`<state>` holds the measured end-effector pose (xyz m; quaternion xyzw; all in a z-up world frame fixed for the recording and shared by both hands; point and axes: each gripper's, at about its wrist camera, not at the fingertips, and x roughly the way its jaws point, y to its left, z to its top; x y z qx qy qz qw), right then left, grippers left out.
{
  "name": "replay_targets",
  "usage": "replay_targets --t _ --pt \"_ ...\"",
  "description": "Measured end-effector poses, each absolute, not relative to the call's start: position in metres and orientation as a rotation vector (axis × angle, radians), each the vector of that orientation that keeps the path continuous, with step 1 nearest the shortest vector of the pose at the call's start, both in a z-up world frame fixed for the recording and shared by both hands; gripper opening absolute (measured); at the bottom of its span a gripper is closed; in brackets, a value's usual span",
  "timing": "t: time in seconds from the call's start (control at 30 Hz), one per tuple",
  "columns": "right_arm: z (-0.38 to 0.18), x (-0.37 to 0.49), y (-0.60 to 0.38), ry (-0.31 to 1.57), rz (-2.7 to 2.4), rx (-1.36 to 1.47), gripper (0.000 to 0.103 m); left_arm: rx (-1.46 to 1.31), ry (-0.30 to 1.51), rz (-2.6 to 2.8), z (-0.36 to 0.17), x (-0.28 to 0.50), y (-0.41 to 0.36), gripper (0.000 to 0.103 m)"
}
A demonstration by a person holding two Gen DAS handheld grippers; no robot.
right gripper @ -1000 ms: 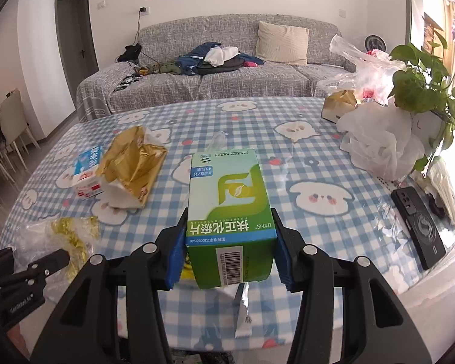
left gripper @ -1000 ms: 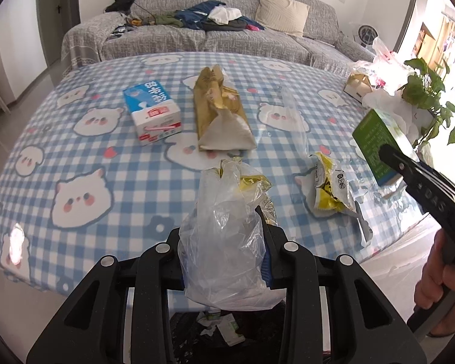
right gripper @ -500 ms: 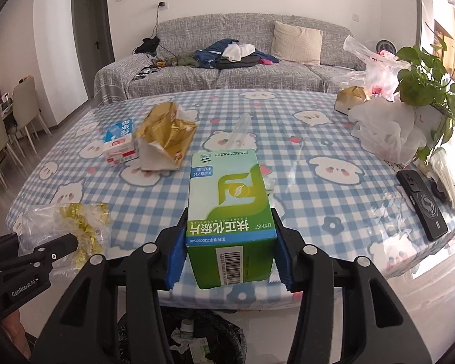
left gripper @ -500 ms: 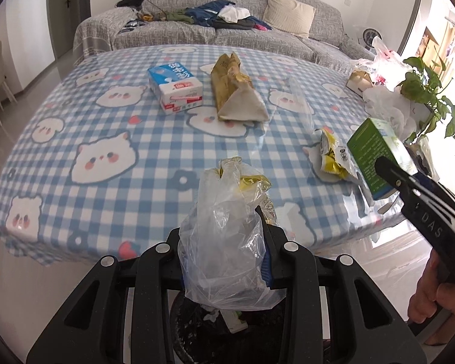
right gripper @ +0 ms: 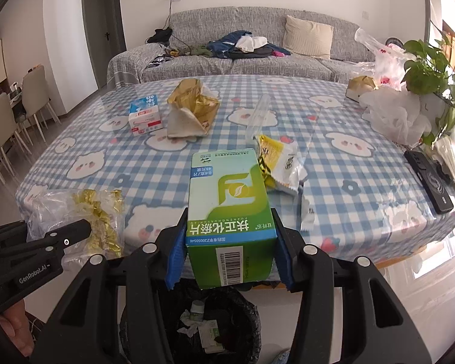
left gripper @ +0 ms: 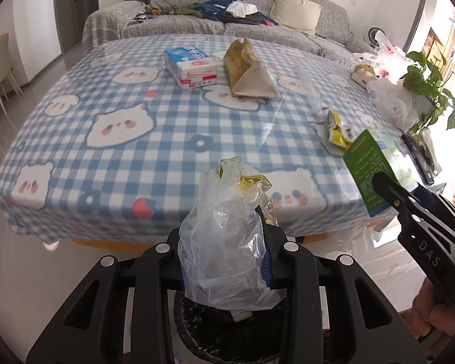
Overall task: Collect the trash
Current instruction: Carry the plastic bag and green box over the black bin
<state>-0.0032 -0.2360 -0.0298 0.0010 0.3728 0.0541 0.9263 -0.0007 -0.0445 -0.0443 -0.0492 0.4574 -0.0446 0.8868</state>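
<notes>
A crumpled clear plastic bag with gold foil scraps inside [left gripper: 227,242] sits pinched between the blue-padded fingers of the left claw [left gripper: 226,261], bulging up above the fingertips and sagging below them. Directly beneath it is the black-lined round trash bin [left gripper: 197,327] on the floor, its rim showing under the bag. In the right wrist view the same bag [right gripper: 75,212] hangs off the near edge of the desk, held off its surface.

The green and white cardboard medicine box [right gripper: 230,212] is clamped by its two long sides in the right claw [right gripper: 230,257], barcode end facing the camera, the box sticking forward past the fingertips. It too is above the bin [right gripper: 245,318], where paper scraps and a small carton lie in the black liner.

Beyond both claws stands the desk with a blue-checked bear-print cloth [right gripper: 106,163]. On it, just past the box, lies a torn yellow and white snack wrapper [right gripper: 279,163], with a clear plastic sleeve [right gripper: 257,115] behind it. Farther back, a crushed gold foil bag [right gripper: 191,109] rests beside a blue and white milk carton [right gripper: 145,115]. A black phone [right gripper: 430,182] lies near the right edge, close to white plastic bags [right gripper: 394,115] and a leafy green plant [right gripper: 433,75].
</notes>
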Motion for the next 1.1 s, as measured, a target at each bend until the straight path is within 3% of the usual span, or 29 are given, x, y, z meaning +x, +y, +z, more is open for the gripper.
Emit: replay_targets --t 0.6,1.1 --pt "-0.058 -0.075 -0.225 0.799 0.106 -0.01 0.047 -0.144 0.965 -0.083 -0.074 -0.066 -0.029 0.032" --pt "-0.109 -0.101 -0.211 0.912 0.103 -0.025 0.047 -0.18 1.031 -0.046 -0.13 -0.098 -0.011 0.032"
